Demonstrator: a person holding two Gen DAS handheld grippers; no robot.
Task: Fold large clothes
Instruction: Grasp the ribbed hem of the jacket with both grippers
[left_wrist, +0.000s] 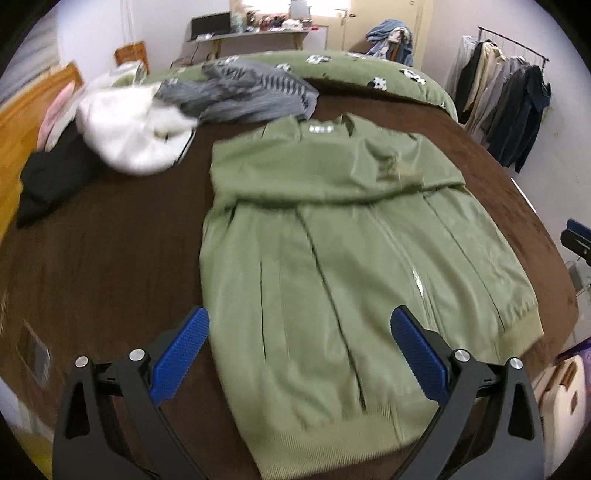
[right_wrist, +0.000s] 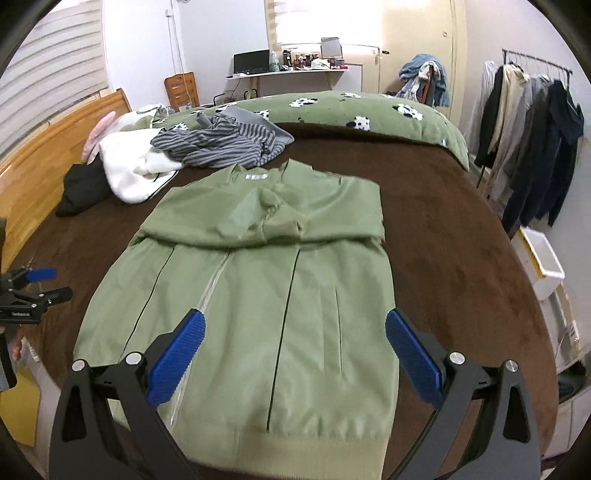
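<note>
Both claws, left (left_wrist: 299, 321) and right (right_wrist: 293, 325), hang wide open and empty over the jacket (right_wrist: 258, 295); grabbing one hem layer at 6 o'clock could undo the folded sleeves.

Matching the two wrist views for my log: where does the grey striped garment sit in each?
Left wrist: striped garment upper left of centre, beyond the green jacket's collar.
Right wrist: striped garment upper left, likewise past the collar.
Shared landmark: white garment to its left.
</note>
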